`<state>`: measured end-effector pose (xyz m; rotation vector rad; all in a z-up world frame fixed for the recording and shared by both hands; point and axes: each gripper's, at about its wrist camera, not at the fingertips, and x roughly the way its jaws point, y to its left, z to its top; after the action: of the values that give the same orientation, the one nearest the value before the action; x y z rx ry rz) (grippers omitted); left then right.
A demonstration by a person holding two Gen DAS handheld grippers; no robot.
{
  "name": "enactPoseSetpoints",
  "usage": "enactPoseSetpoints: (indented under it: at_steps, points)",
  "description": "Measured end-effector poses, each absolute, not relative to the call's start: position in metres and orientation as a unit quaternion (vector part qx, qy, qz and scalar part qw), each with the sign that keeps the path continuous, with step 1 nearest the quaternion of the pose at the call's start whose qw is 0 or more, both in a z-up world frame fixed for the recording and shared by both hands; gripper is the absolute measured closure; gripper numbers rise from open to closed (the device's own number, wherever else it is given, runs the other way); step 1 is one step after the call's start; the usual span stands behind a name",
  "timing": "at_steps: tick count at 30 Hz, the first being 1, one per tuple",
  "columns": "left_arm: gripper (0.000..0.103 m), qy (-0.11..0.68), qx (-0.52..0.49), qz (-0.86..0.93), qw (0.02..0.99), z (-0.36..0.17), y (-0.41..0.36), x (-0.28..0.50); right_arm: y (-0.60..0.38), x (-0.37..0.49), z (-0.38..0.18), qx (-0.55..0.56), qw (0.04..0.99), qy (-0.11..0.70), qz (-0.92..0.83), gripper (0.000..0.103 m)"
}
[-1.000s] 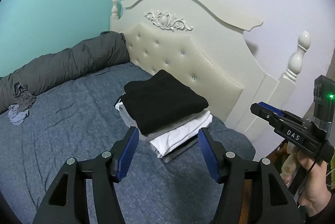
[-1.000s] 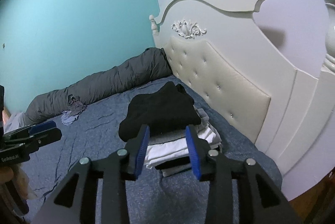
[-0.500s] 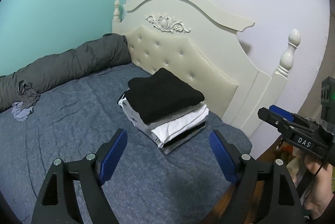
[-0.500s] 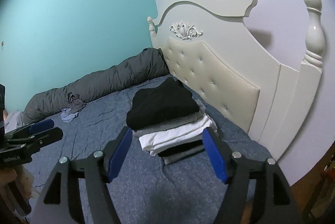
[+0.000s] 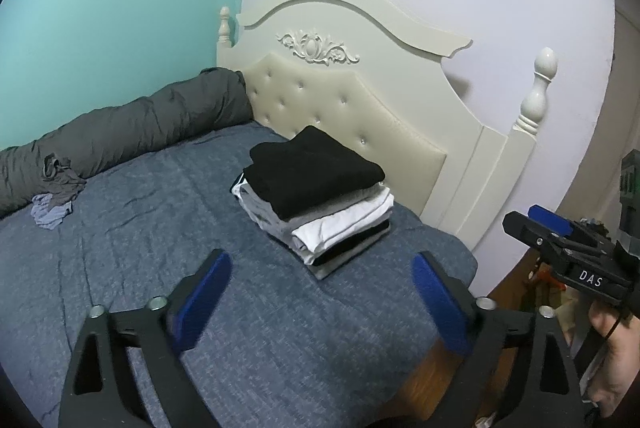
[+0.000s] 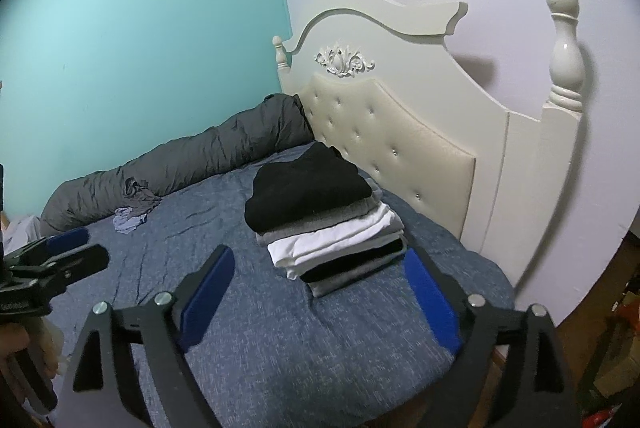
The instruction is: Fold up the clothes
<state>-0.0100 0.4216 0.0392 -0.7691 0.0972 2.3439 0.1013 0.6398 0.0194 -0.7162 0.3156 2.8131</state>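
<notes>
Fingers wide apart on both sides, nothing between them: the left gripper (image 5: 320, 302) hangs over the blue bedspread (image 5: 132, 240) with its blue pads spread and empty, and the right gripper (image 6: 320, 298) does the same, its pads framing bare cover just short of the pile. Neither one touches any cloth.

And look at that pile! The stack of folded clothes (image 5: 316, 192) sits on the bed near the cream headboard (image 5: 360, 108), close to the mattress corner. A black garment (image 6: 308, 192) lies on top, then grey and white layers, with a dark piece and a grey one at the bottom. Edges run fairly square, though the layers step out a little toward the near side.

So most of the work looks done, by my reading. What is left? Over by the long grey rolled duvet (image 5: 132, 124) along the teal wall, a small crumpled heap of clothes (image 6: 132, 208) lies loose on the bedspread, a greyish piece and a pale blue one bunched together, well apart from the stack. Those are not yet folded, and they seem to be the last items in view. I would judge the task to be in its closing stretch: fetch that heap, flatten, fold, add to the pile.
</notes>
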Motion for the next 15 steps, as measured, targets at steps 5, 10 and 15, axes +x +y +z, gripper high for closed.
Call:
enactPoseSetpoints:
  at_steps: [5,10,15]
  points:
    - [0.0,0.036,-0.288,0.9,0.326,0.04,0.412,0.002,0.631,0.114,0.015,-0.24,0.114,0.114,0.957,0.006]
    - [0.0,0.038,-0.284,0.901,0.325,0.037,0.405,0.013,0.623,0.126,0.01,-0.24,0.117,0.115,0.957,0.004]
    - [0.0,0.038,-0.29,0.901,0.322,0.028,0.4,0.021,0.616,0.139,0.003,-0.239,0.119,0.124,0.956,0.002]
